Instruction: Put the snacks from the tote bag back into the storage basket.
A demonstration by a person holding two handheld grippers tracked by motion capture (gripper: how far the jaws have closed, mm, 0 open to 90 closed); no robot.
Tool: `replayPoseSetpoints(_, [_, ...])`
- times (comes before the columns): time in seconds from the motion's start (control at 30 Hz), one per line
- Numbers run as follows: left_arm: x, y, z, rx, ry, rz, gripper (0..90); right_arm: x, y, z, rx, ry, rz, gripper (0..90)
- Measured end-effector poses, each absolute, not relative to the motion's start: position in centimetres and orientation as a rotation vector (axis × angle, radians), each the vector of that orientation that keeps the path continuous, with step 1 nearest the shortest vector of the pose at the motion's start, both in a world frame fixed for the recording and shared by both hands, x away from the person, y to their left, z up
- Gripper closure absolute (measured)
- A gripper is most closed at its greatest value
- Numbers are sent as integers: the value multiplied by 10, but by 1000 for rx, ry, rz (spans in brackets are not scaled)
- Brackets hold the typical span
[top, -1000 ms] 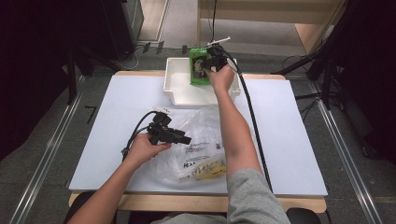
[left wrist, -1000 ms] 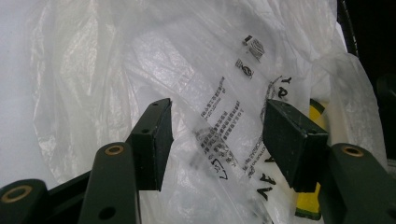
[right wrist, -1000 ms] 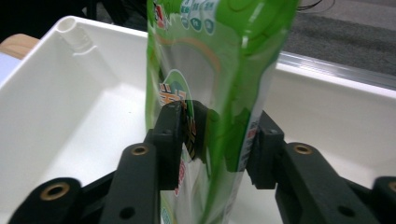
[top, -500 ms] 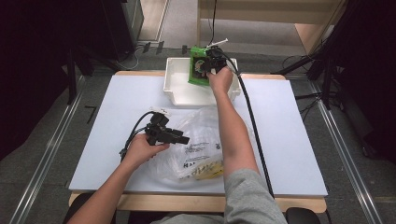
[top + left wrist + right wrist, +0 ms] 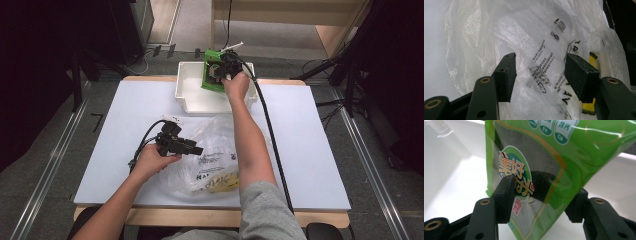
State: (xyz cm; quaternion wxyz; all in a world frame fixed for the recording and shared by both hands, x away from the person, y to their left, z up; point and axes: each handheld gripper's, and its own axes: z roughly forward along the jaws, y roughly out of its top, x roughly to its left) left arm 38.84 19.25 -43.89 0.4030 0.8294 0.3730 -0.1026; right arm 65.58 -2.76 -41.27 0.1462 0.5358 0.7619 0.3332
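At twelve o'clock on the table (image 5: 310,165), inside the white bin (image 5: 192,97), the right gripper (image 5: 220,70) has its jaws clamped on a green snack pouch (image 5: 536,170); in the right gripper view one jaw presses the printed front and the other sits behind the far edge, low on the pack, with the bin's white floor and wall around it. Towards six o'clock lies a clear plastic bag (image 5: 210,155) with black print and something yellow inside, and the left gripper (image 5: 540,75) hovers at its nine o'clock side with jaws spread apart and nothing between them but the film beyond. My reading is that the pouch is meant for the bag. To do that well, lift the pouch straight up until it clears the bin wall before swinging it towards six o'clock, since a grip this low may let the top flop. Meanwhile the left jaws should pinch a single layer of film near the mouth and raise it, so the opening stays wide; grabbing both layers would seal it
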Motion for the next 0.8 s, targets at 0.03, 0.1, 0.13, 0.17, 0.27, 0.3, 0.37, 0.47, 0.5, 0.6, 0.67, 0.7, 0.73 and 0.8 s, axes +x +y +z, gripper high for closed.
replayPoseSetpoints(0.03, [389,193,-439,2097,942,-259,438,656,-28,-413,1550,2192,958,485])
replayPoseSetpoints(0.1, [389,193,-439,2097,942,-259,438,657,-29,-415,1565,2193,960,474])
replayPoseSetpoints(0.13, [389,193,-439,2096,943,-259,438,658,-30,-416,1571,2193,958,465])
replayPoseSetpoints(0.17, [389,193,-439,2094,942,-259,438,658,-30,-416,1574,2191,958,459])
replayPoseSetpoints(0.27, [389,193,-439,2094,939,-262,438,658,-30,-417,1575,2189,947,452])
replayPoseSetpoints(0.3, [389,193,-440,2094,936,-264,438,659,-30,-417,1574,2189,947,454])
replayPoseSetpoints(0.37, [390,192,-440,2099,940,-261,438,659,-30,-416,1566,2188,938,450])
replayPoseSetpoints(0.47, [389,192,-440,2100,937,-258,438,659,-30,-415,1574,2167,953,411])
replayPoseSetpoints(0.5, [390,192,-440,2104,936,-259,438,660,-30,-415,1578,2163,965,399])
replayPoseSetpoints(0.6, [390,191,-440,2102,937,-261,438,661,-31,-416,1598,2152,968,379])
replayPoseSetpoints(0.67, [390,191,-440,2102,936,-261,438,661,-31,-417,1612,2155,963,382])
replayPoseSetpoints(0.7, [390,191,-440,2102,937,-262,438,661,-31,-417,1614,2155,955,382])
replayPoseSetpoints(0.73, [390,191,-440,2102,937,-261,438,661,-31,-418,1615,2151,953,381])
replayPoseSetpoints(0.8, [390,191,-440,2101,938,-262,439,662,-31,-420,1623,2154,932,372])
